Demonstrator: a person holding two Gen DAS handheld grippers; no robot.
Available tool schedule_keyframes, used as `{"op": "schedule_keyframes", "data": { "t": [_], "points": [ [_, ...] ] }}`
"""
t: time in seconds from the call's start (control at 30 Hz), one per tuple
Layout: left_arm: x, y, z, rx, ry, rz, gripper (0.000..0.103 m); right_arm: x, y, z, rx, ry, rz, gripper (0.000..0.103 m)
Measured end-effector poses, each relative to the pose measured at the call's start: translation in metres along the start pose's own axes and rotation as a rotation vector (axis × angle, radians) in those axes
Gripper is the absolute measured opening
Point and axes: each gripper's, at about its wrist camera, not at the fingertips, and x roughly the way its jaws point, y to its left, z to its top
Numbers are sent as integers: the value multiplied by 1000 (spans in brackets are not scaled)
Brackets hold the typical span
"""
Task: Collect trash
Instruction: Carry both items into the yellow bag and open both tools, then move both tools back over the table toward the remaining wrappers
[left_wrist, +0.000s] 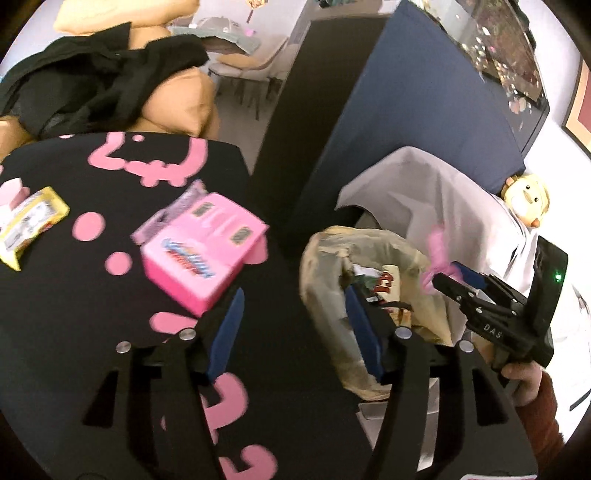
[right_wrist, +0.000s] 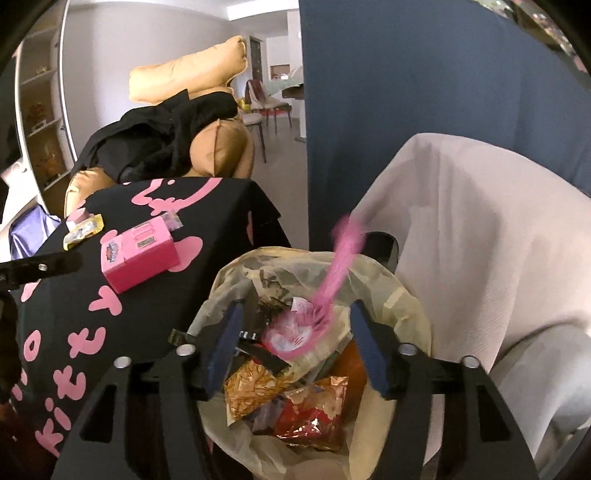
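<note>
A translucent trash bag holding several shiny snack wrappers hangs open beside the black table cloth with pink lettering. My right gripper is open right over the bag's mouth. A blurred pink wrapper streaks down between its fingers, touching neither pad. In the left wrist view the right gripper sits at the bag with the pink wrapper at its tip. My left gripper is open and empty over the table edge. On the cloth lie a pink box and a yellow packet.
A dark blue panel stands behind the bag, and a chair draped in white cloth is at its right. Tan cushions with a black garment lie beyond the table. A yellow doll sits at the right.
</note>
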Motion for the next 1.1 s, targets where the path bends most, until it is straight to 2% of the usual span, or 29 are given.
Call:
{"op": "schedule_keyframes", "data": {
  "t": [0.1,0.23,0.3,0.47,0.57,0.7,0.77,0.83,0.87,0.9,0.93,0.97,1.0,1.1],
  "points": [
    [-10,15,-3,8,-25,29,58,-7,0,-2,-1,-6,10,64],
    [-21,48,-7,-43,-35,67,58,-20,3,3,4,-47,25,66],
    [-26,63,-9,-63,-45,89,58,-26,10,9,-6,-72,47,74],
    [-37,99,-13,-104,-73,125,58,-22,54,19,-136,-62,56,74],
    [-38,118,-9,-94,-91,135,58,-10,76,22,-151,-56,73,74],
    [-24,140,7,-70,-58,112,58,24,101,29,-135,5,152,74],
    [-13,143,21,-37,-35,82,58,35,111,33,-130,4,163,74],
    [1,142,41,18,-1,20,57,45,117,38,-111,4,176,74],
    [12,139,53,61,22,-16,55,49,117,39,-104,3,175,74],
    [19,136,62,90,30,-21,48,54,117,40,-98,4,167,74],
    [27,134,69,118,36,-14,43,58,116,41,-92,6,158,74],
    [40,132,79,149,50,1,31,63,115,42,-85,13,152,74],
    [49,131,85,159,63,5,26,67,113,43,-77,20,151,74],
    [82,133,100,153,125,-40,26,76,104,45,-52,37,145,74]
  ]
}}
